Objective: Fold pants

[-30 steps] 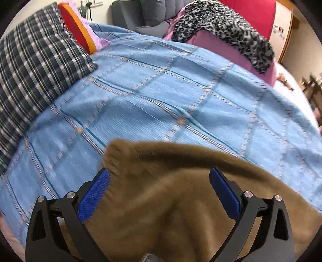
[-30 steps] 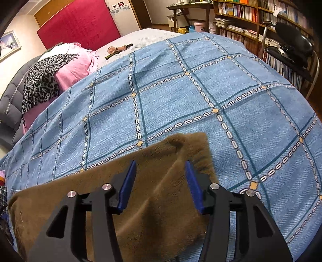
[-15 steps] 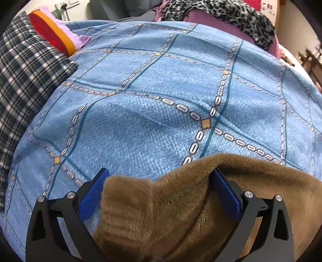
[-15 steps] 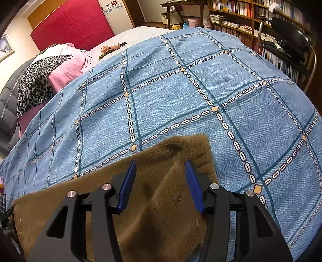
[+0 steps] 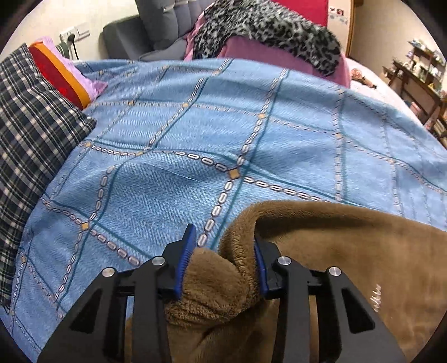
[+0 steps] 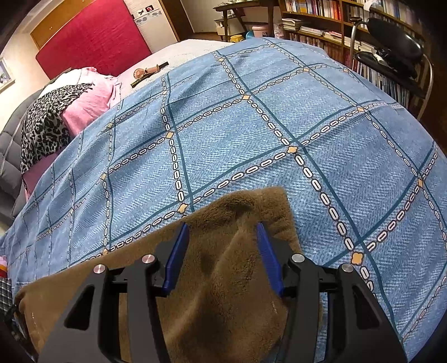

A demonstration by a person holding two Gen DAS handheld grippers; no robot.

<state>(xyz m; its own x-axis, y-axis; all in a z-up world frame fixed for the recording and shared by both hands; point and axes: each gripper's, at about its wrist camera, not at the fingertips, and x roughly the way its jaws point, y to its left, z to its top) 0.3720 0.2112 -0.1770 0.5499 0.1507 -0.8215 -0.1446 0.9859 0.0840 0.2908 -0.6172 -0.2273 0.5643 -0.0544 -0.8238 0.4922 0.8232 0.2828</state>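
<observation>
bed [image 6: 279, 125] – blue chain-check cover | on it – brown fleece pants [image 6: 223, 293], plaid cloth [image 5: 30, 134]

Bed w/ blue checked cover [image 6: 251, 134], red headboard [image 6: 92, 39], bookshelves [image 6: 321, 19] behind.

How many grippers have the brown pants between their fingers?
2. The left gripper is closing on a bunched edge of the brown pants. The right gripper has a fold near the other corner between its fingers.
</observation>
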